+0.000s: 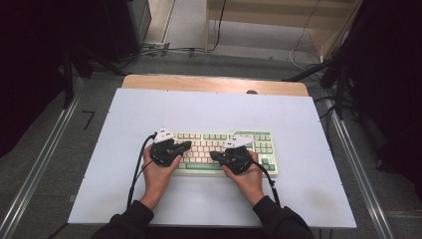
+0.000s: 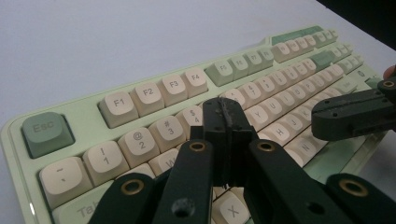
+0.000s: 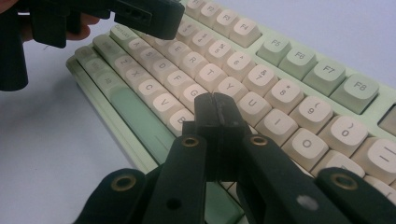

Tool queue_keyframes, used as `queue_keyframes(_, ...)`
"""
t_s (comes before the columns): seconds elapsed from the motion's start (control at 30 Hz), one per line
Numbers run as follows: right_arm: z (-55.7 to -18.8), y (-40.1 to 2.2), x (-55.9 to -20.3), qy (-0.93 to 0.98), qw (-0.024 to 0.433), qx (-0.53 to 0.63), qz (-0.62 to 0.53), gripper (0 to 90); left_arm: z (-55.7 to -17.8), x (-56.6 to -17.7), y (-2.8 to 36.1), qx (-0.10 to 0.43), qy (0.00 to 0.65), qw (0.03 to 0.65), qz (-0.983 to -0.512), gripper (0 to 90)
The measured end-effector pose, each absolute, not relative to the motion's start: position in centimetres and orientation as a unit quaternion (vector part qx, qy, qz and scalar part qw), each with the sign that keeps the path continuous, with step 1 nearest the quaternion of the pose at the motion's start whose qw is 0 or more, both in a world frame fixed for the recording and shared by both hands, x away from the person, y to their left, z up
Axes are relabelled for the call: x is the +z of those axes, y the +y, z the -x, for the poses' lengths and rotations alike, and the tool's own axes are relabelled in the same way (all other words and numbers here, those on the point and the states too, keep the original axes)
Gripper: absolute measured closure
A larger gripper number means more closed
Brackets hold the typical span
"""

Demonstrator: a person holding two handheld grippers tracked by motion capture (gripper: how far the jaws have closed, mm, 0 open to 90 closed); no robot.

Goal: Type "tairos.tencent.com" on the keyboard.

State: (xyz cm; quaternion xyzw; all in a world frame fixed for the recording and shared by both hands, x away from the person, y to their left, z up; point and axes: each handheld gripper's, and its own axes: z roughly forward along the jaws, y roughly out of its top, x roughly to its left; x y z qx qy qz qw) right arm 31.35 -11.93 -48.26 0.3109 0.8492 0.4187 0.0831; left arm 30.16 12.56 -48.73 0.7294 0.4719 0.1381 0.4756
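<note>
A pale green keyboard (image 1: 263, 144) with cream and green keys lies on the white table. My left gripper (image 1: 186, 145) hovers over its left half, jaws pressed together with nothing between them; in the left gripper view its tips (image 2: 229, 112) sit above the keyboard (image 2: 116, 105) near the number row. My right gripper (image 1: 213, 155) is shut and empty too, low over the keyboard's middle; in the right gripper view its tips (image 3: 215, 103) hang just above the letter keys of the keyboard (image 3: 299, 65). The two grippers point toward each other, a short gap apart.
The white table top (image 1: 199, 107) has free room all around the keyboard. A wooden strip (image 1: 214, 83) runs along its far edge. Cables lie on the grey floor (image 1: 249, 64) beyond. Metal rails (image 1: 40, 164) flank the table.
</note>
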Motion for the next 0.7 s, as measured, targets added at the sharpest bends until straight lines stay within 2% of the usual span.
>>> queue_keyframes(0.7,-31.5,-12.3,-48.1,0.846,0.085,0.422,-0.315,87.6,-28.7,-49.2,11.8,0.106,0.453,0.467,-0.752,90.0)
